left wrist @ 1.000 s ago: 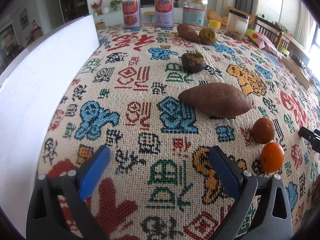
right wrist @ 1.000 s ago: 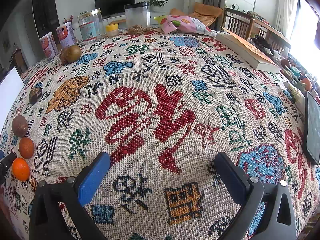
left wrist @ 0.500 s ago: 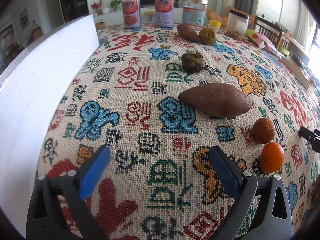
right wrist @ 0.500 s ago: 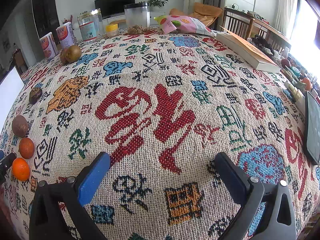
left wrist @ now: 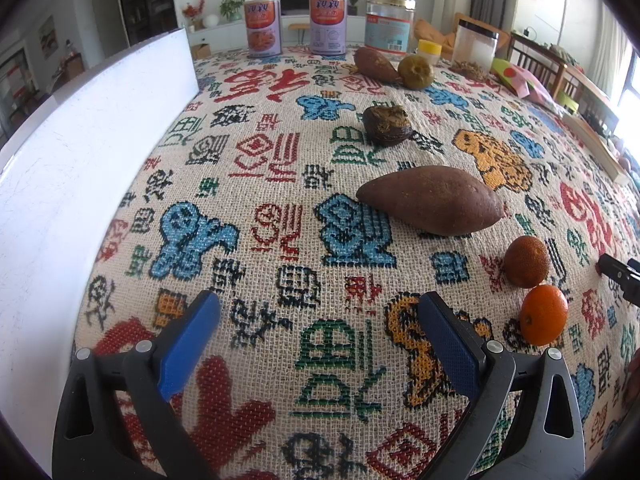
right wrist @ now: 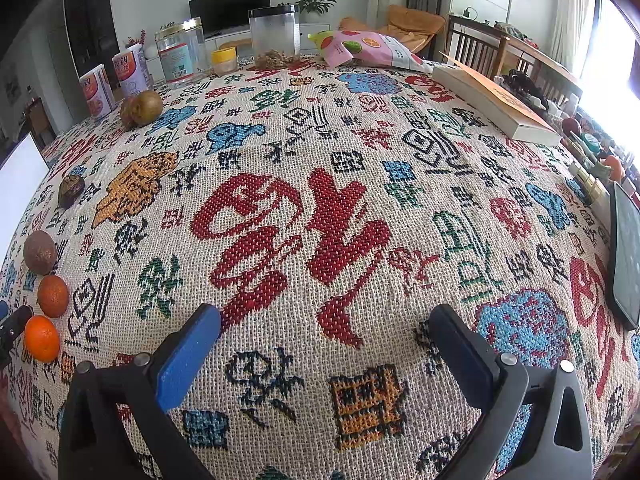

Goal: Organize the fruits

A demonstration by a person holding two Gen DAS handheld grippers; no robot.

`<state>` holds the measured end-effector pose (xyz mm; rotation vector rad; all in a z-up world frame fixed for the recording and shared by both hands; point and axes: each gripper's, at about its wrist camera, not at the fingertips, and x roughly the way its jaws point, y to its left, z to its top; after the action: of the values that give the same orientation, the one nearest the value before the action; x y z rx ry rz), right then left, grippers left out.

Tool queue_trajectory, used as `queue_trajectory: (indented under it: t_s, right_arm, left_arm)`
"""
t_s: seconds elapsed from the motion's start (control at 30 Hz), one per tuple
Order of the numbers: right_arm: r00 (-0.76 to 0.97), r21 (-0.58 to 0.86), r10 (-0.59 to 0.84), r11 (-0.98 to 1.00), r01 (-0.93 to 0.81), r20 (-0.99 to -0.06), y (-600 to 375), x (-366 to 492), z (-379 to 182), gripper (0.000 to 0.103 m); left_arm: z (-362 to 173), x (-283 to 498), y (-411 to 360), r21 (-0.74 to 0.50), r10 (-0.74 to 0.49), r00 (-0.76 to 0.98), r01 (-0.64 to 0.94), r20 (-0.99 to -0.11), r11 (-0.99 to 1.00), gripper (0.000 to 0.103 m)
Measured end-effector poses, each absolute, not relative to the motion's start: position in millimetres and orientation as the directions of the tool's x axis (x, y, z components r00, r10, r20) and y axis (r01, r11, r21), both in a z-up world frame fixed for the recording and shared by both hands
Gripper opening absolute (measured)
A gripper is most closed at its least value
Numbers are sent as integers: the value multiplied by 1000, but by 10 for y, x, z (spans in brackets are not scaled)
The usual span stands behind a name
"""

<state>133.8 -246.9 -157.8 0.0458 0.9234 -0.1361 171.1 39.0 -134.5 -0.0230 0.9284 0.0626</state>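
Observation:
My left gripper (left wrist: 320, 320) is open and empty, low over the patterned cloth. Ahead and right of it lie a large sweet potato (left wrist: 430, 199), a dull orange fruit (left wrist: 525, 256) and a bright orange (left wrist: 543, 314). Farther back sit a dark wrinkled fruit (left wrist: 387, 125), a second sweet potato (left wrist: 375, 65) and a greenish-brown fruit (left wrist: 416, 72). My right gripper (right wrist: 324, 328) is open and empty over bare cloth. In its view the same fruits line the left edge: the bright orange (right wrist: 41, 338), the dull orange fruit (right wrist: 53, 295) and the sweet potato end-on (right wrist: 39, 252).
A white board (left wrist: 80, 168) stands along the left. Two cans (left wrist: 295, 24), a clear jar (left wrist: 390, 24) and a plastic container (right wrist: 274, 36) stand at the back. A snack bag (right wrist: 368, 49), a book (right wrist: 496, 104) and a dark tablet (right wrist: 626, 256) lie to the right.

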Motion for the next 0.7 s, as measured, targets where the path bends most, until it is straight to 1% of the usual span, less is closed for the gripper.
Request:
queue_trajectory:
  t_s: [0.1,0.2,0.27,0.4,0.63,0.67,0.7]
  right_arm:
    - [595,-19,-97,990,137,-798,-2469,1338,-1578,103]
    - [595,-19,-97,990,137,-798,-2469,1337,-1577,103]
    - [595,-19,-97,990,137,-798,-2468,1336,-1576,103]
    - [595,-19,-97,990,137,-798,-2469,1337,-1577,103]
    - [595,-18,-97,990,136,-798,-2470,1337,-1576,103]
    - [595,-18,-97,990,136,-798,-2470,1337,-1576,103]
    - [595,-18,-97,990,136,-798,-2470,1337,-1576,103]
  left_arm:
    - [-1322,1777,352,35,43,590,-25,-806,999,100]
    - [-1270,1964,228,117,38,568,103,-822,988,100]
    - [-1256,2114,124,140,5,545,206,-839,968,100]
    - [-1225,2401,-9,144,-54,525,330,-849,933,101]
    - [-1195,2519,-186,93,-163,495,454,-853,886,97]
    - [-1176,2498,-205,85,-183,493,472,-850,877,86]
    - [-1170,2480,-220,80,-193,485,487,-853,870,77]
